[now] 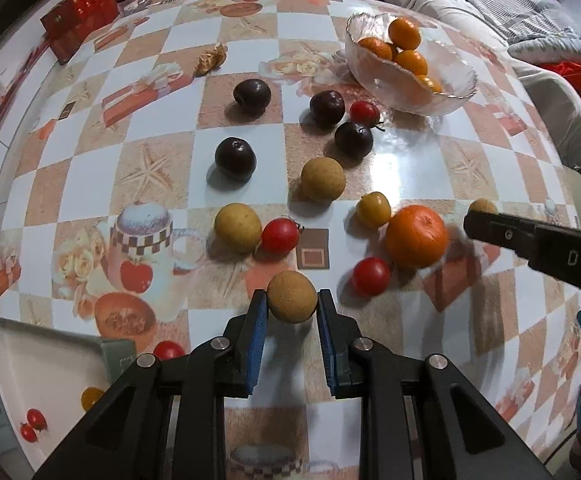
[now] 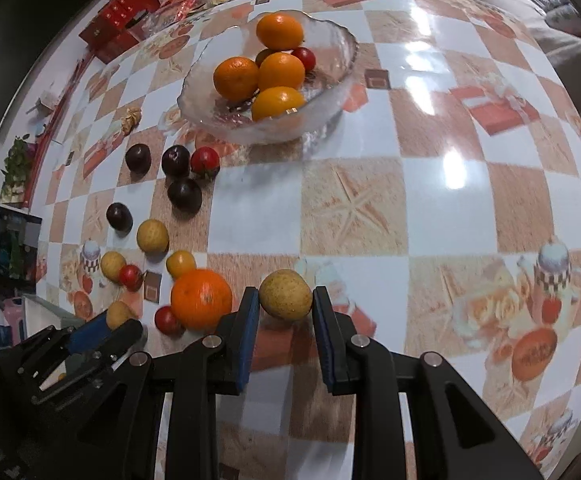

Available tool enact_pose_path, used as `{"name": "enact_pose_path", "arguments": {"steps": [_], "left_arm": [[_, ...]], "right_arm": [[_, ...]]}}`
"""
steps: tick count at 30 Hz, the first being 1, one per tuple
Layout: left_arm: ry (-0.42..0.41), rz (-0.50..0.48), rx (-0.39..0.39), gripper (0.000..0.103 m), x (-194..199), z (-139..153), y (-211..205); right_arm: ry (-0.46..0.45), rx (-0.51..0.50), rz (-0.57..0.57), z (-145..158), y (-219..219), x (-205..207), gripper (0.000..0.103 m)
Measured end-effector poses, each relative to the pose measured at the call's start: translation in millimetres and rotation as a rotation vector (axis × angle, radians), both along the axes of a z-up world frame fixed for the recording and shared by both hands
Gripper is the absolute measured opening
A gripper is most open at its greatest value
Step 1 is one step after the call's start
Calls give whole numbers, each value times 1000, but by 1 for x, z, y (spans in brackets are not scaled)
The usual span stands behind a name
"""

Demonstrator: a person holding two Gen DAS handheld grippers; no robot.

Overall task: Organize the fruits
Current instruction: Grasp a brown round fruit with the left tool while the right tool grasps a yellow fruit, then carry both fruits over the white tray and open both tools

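My left gripper (image 1: 292,300) is shut on a tan round fruit (image 1: 291,297) just above the patterned table. My right gripper (image 2: 286,300) is shut on another tan round fruit (image 2: 285,294); it also shows in the left wrist view (image 1: 482,206). A loose orange (image 1: 416,236) lies between the two grippers, also in the right wrist view (image 2: 201,298). Dark plums (image 1: 235,158), red tomatoes (image 1: 280,235) and yellow fruits (image 1: 323,179) lie scattered on the table. A glass bowl (image 2: 330,80) holds several oranges (image 2: 280,70) and a tomato.
A white tray (image 1: 50,364) at the near left holds small tomatoes and a yellow fruit. Red boxes (image 1: 78,16) and snack bags stand at the far table edge. A candy wrapper (image 1: 210,60) lies on the table. A sofa (image 1: 490,0) is beyond the table.
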State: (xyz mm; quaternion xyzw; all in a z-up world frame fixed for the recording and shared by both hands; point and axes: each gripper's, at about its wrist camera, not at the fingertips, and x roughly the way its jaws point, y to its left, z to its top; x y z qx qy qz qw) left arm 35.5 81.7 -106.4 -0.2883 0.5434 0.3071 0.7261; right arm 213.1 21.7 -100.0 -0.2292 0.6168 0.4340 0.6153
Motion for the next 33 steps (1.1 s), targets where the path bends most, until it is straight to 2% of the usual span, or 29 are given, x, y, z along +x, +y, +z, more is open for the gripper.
{"name": "enact_pose_path", "arguments": {"steps": [5, 18, 25, 33], "left_arm": [[-29, 6, -21, 26, -12, 12, -7], [-46, 4, -11, 26, -47, 42, -37], [-46, 33, 17, 26, -87, 62, -44], [-37, 113, 43, 26, -152, 77, -41]], "right_arm": [[20, -2, -17, 4, -20, -6, 29], [29, -7, 13, 31, -54, -39, 29], [26, -1, 71, 52, -54, -73, 29], [30, 22, 182, 74, -34, -129, 29]]}}
